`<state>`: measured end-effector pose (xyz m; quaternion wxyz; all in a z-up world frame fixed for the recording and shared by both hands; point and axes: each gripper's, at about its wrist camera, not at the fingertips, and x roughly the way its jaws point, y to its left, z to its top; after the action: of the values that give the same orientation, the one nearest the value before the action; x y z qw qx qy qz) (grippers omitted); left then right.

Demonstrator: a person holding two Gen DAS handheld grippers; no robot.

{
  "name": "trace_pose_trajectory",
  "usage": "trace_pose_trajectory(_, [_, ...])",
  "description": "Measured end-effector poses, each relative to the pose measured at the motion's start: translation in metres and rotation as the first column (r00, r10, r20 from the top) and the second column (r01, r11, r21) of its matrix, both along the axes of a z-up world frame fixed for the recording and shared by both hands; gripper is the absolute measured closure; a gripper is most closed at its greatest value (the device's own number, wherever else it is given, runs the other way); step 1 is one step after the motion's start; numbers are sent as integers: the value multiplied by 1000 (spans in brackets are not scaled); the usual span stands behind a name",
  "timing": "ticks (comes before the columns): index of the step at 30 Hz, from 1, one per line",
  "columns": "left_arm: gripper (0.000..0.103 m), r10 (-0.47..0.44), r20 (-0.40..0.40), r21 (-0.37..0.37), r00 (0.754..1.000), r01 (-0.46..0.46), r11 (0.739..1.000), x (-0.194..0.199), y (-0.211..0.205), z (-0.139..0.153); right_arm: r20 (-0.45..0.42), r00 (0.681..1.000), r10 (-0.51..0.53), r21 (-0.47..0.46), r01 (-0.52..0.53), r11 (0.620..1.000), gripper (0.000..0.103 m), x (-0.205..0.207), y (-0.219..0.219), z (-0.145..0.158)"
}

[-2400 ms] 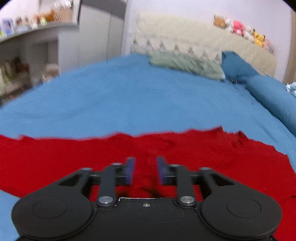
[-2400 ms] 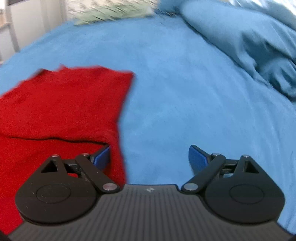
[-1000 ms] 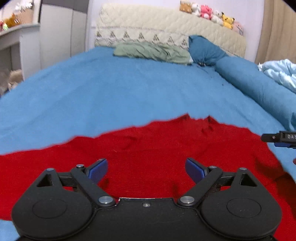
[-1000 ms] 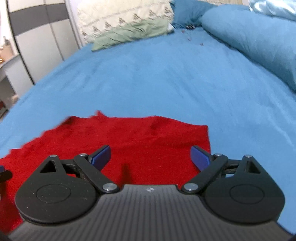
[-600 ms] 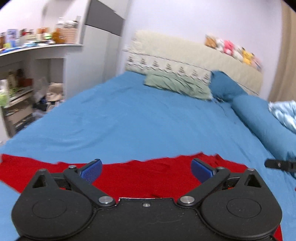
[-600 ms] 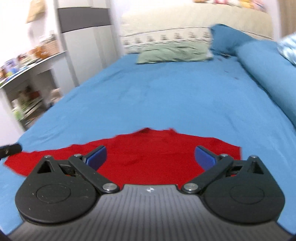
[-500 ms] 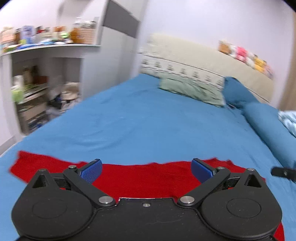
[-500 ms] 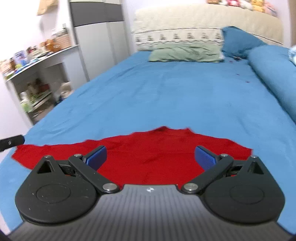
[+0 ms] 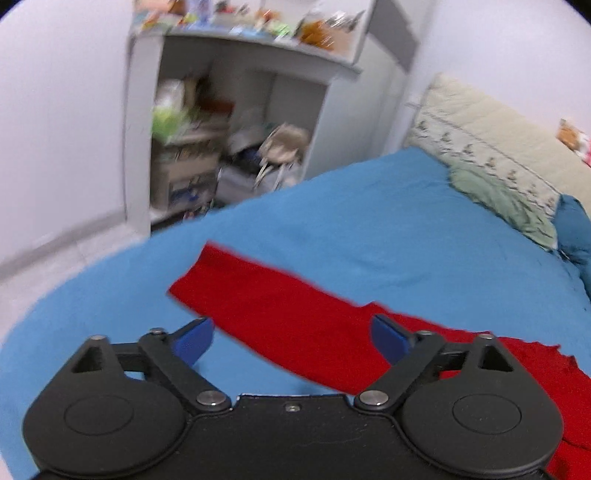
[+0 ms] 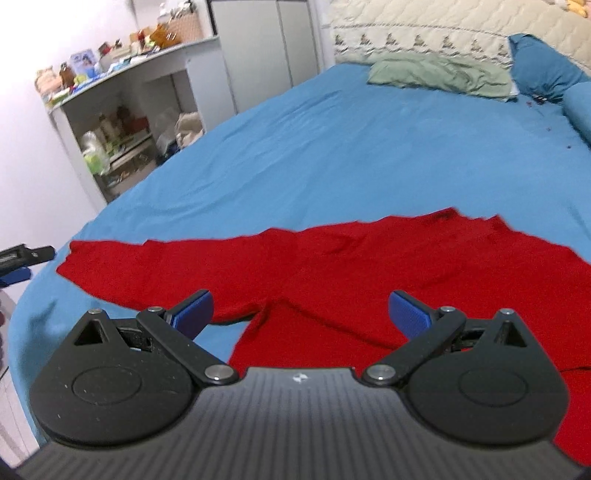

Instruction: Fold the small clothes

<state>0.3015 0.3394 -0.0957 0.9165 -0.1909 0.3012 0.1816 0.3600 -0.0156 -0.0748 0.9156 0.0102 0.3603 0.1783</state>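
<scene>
A red long-sleeved top lies flat on the blue bed sheet, one sleeve stretched out to the left. In the left wrist view that sleeve runs diagonally, its cuff end at upper left. My left gripper is open and empty, held above the sleeve. Its tip also shows at the left edge of the right wrist view, beside the cuff. My right gripper is open and empty, above the top near the armpit.
A grey shelf unit full of clutter stands left of the bed, with floor beside it. A green garment, blue pillows and a quilted headboard lie at the far end. The bed edge is close on the left.
Both grippers have swung to the left, toward the outstretched sleeve and the shelf side of the bed. The left one opened earlier and stays open. The top has not moved.
</scene>
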Motion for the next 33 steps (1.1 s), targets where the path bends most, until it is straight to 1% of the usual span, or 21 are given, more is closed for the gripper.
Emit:
trace_pose_trajectory(1, [20,14,-14,-25,1000,-15,1000,4,9,-10,-6,1000,4,-2,-4,1000,0,1,4,-4])
trace_pose_trajectory(2, [22,24,-27,-51,999,-25,998,6,15,-19,-10,1000,9,-4,-9,1000,0,3,9,-8])
trace_pose_trajectory(3, [27,26,-37,-77,999,-29,997,10,20,-27,-14,1000,11,-5,-11,1000,0,5,12,-11])
trace_pose_trajectory(5, [31,35,-58,-108,998,-41,993,17,29,-40,-30,1000,11,0,-11,1000,0,10,17,-17])
trace_pose_trajectory(7, [36,49,-54,-123,997,-56,991,23,35,-49,-37,999,9,11,-8,1000,0,12,19,-22])
trace_pose_trajectory(8, [37,55,-46,-119,997,-60,991,26,36,-51,-41,999,9,14,-8,1000,0,14,19,-25])
trace_pose_trajectory(9, [41,57,-40,-103,998,-61,993,31,36,-52,-44,999,9,12,-8,1000,0,16,19,-28])
trace_pose_trajectory(11, [55,66,-51,-70,997,-70,995,41,36,-54,-49,999,9,3,-9,1000,0,18,19,-33])
trace_pose_trajectory(13, [97,88,-66,-46,994,-91,995,51,38,-55,-51,999,5,-1,-5,1000,0,21,18,-37])
trace_pose_trajectory(15, [97,104,-62,-46,993,-107,993,56,40,-55,-54,999,-2,2,2,1000,0,23,16,-39])
trace_pose_trajectory(18, [98,87,-41,20,995,-86,996,61,27,-42,-53,998,-19,2,19,1000,0,24,8,-43])
trace_pose_trajectory(21, [98,13,13,104,1000,-14,994,65,-4,-16,-52,998,-37,14,38,999,0,24,-4,-43])
trace_pose_trajectory(22, [98,-24,36,128,999,20,992,67,-19,-5,-49,998,-44,15,45,999,0,24,-8,-43])
trace_pose_trajectory(24, [98,-100,83,162,992,85,983,72,-49,17,-41,997,-63,19,64,998,0,24,-17,-40])
trace_pose_trajectory(25, [98,-146,105,176,984,127,976,75,-68,29,-37,997,-74,22,75,997,0,24,-23,-38])
trace_pose_trajectory(27, [98,-238,138,189,961,211,959,83,-107,47,-30,995,-98,24,99,995,0,23,-35,-35])
trace_pose_trajectory(29, [98,-347,152,211,926,312,926,93,-153,59,-24,992,-122,19,123,992,0,22,-49,-32])
trace_pose_trajectory(31, [98,-448,153,229,881,410,883,101,-202,63,-18,989,-148,13,148,989,0,19,-65,-29])
trace_pose_trajectory(33, [98,-544,121,255,830,503,825,110,-254,57,-16,984,-178,6,178,984,0,17,-84,-27])
